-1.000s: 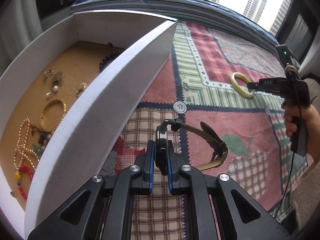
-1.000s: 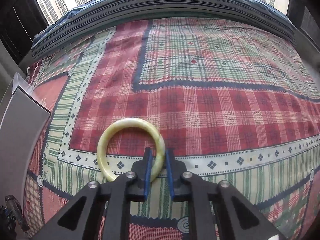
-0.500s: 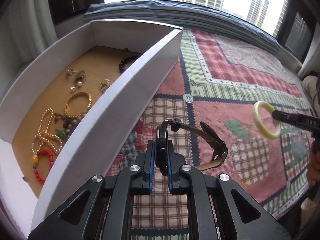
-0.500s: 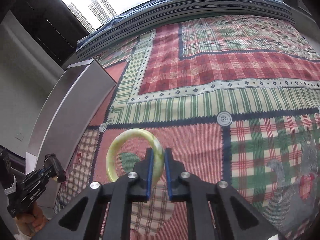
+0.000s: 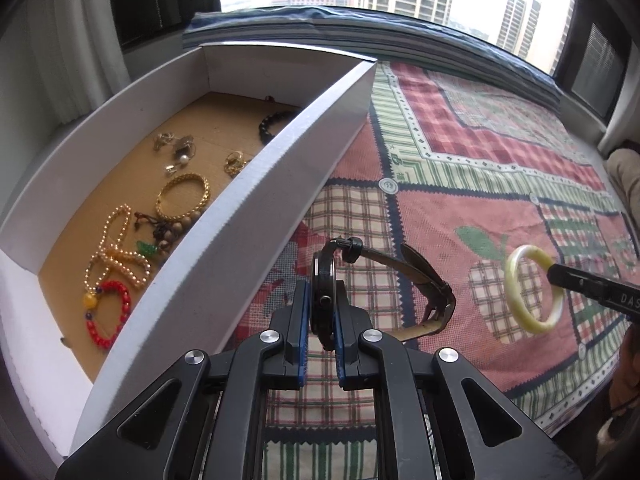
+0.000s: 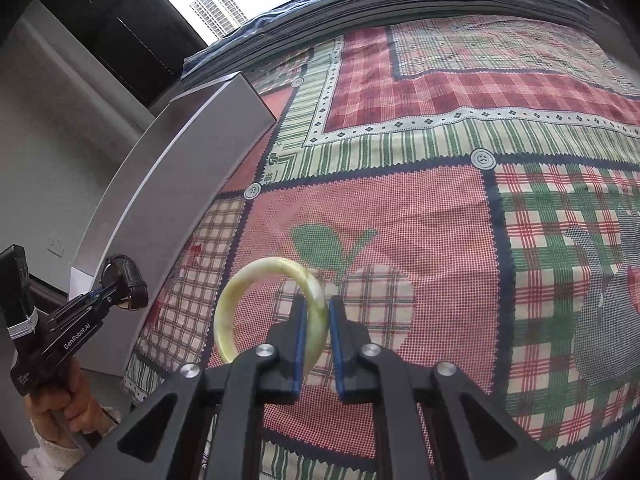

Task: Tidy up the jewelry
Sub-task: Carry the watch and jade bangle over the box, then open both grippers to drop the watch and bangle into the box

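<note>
Left gripper (image 5: 322,320): clamped on a watch (image 5: 323,292), which is held edge-on between the blue pads, above the cloth and just beside the box wall.
Watch strap (image 5: 424,280): seen hanging free to the right of the case.
Right gripper (image 6: 318,328): clamped on a pale green bangle (image 6: 256,300), which is held in the air over the apple print.
Change: the box has been brought lower in the left view than a second ago, so more of its floor is shown; the bangle has been lifted off the cloth and carried toward the box.
Tablecloth (image 5: 460,184): red and green plaid patchwork.
Box (image 5: 248,216): white walls, brown floor; its near wall stands between the watch and the inside.
Box contents: a red bead bracelet (image 5: 110,312), a pearl strand (image 5: 116,252), a gold bangle (image 5: 182,196), a black bead bracelet (image 5: 272,124), small earrings.
Writing: "GenRobot.AI" is read on the left gripper's side, "DAS" on the right.
Window: tower blocks beyond.
</note>
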`<state>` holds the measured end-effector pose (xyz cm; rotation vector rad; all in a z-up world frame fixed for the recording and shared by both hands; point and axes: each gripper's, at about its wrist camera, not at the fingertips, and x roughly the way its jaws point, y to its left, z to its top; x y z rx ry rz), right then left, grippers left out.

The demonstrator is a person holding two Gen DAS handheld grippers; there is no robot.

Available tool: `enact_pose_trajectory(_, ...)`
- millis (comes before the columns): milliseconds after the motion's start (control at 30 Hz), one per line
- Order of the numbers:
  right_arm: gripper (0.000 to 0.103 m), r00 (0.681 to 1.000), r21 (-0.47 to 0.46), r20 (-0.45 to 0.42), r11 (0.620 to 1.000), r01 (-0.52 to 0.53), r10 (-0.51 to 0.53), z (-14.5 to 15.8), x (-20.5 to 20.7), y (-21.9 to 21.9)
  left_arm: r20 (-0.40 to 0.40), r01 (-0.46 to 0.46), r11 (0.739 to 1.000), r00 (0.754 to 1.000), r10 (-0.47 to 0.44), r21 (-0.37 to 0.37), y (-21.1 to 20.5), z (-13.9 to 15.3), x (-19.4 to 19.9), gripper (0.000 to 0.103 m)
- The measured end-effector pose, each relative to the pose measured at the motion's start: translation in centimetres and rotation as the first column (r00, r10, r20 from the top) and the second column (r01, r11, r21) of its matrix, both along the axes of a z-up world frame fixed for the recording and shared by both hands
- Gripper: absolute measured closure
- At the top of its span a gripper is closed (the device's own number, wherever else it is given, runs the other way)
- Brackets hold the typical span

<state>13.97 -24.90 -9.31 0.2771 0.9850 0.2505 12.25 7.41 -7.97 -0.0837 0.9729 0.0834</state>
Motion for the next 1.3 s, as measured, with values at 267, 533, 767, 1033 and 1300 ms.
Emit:
enact_pose_trajectory(267, 0.091, 0.999, -0.023, 0.02, 0.999, -0.038, 0.038, 0.2, -1.3, 2.5, -0.025, 0.016, 0.997, 1.0, -0.018, -0.073, 0.5, -0.2, -2.4, 0.094)
enact_pose_trajectory(533, 0.091, 0.973, -0.002, 0.14, 0.982, -0.187, 0.186, 7.2, 0.5, 9.0, 0.097, 0.011, 0.982, 0.995, 0.007, -0.189, 7.0, 8.8, -4.3, 0.094)
enact_pose_trajectory(767, 0.091, 0.908, -0.03, 0.191, 0.926, -0.375, 0.374, 11.2, 5.8, 20.5, 0.08, -0.209, 0.974, 0.973, 0.215, -0.083, 16.5, 9.6, -1.2, 0.094)
enact_pose_trajectory(1033, 0.091, 0.874, -0.115, 0.009, 0.869, -0.481, 0.485, 4.7, 11.6, 31.1, -0.162, -0.333, 0.937, 0.935, 0.315, -0.101, 20.2, -0.4, -0.7, 0.094)
enact_pose_trajectory(1300, 0.075, 0.847, -0.285, -0.064, 0.804, -0.522, 0.528, 2.5, 12.3, 33.3, -0.092, -0.348, 0.937, 0.934, 0.346, -0.007, 19.2, 0.9, -1.4, 0.037)
